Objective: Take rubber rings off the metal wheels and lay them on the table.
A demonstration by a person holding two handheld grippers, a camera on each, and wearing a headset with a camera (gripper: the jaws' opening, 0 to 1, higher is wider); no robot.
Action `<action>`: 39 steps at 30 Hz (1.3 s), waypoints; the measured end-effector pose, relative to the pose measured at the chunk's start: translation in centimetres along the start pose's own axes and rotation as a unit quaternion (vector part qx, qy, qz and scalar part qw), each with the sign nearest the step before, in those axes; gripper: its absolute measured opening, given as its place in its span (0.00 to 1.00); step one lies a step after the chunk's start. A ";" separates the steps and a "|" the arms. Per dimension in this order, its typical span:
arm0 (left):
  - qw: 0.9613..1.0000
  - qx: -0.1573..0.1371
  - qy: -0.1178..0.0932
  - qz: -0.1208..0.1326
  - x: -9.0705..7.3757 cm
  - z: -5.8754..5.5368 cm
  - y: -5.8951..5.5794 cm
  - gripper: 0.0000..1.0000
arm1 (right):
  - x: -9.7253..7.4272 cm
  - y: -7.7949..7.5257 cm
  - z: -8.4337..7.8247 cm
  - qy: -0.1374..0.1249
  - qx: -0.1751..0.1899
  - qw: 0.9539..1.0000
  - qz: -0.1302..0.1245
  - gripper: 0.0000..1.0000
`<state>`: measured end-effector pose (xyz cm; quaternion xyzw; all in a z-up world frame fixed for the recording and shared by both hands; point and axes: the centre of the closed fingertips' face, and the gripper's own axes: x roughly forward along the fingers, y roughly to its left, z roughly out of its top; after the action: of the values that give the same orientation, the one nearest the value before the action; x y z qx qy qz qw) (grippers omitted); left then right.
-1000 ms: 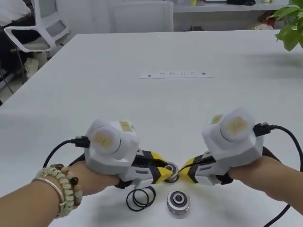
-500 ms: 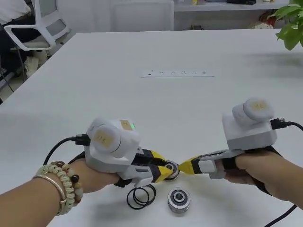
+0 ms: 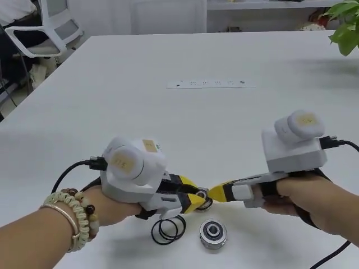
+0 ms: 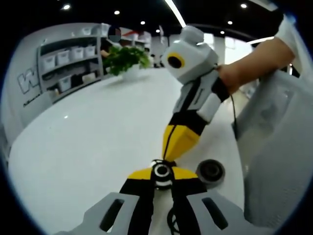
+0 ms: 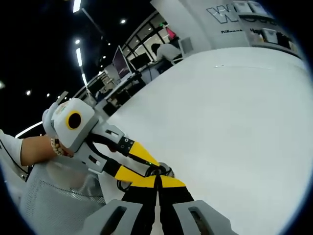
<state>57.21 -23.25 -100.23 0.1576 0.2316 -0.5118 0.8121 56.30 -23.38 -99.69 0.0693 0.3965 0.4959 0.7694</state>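
My left tongs (image 3: 194, 200) clamp the wheel (image 4: 162, 171); my right tongs (image 3: 217, 194), jaws together, pinch its ring (image 4: 167, 145). I should pull right steadily, gripping the wheel firmly.

A wide white surface (image 3: 168, 56) with a socket strip (image 3: 210, 84) at centre runs to a white chair (image 3: 50, 28) upper left, a shelf (image 3: 269, 4) along the top and a plant (image 3: 345, 28) upper right, under ceiling spotlights (image 4: 117, 12).
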 end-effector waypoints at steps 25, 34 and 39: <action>1.000 -0.022 0.010 0.004 0.1 0.3 -0.2 0.15 | 0.2 -1.1 0.2 0.015 -0.036 0.999 -0.034 0.00; 1.000 -0.004 0.015 0.002 -0.8 1.0 -0.3 0.26 | -0.2 -1.9 0.1 0.010 -0.024 0.999 -0.041 0.00; 1.000 -0.003 -0.003 -0.005 -1.8 2.1 -0.6 0.29 | -0.4 -2.2 0.0 0.006 -0.014 0.999 -0.041 0.00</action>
<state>56.44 -23.23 -97.49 0.1524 0.2318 -0.5155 0.8107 57.81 -24.77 -100.56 0.0391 0.3965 0.4702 0.7875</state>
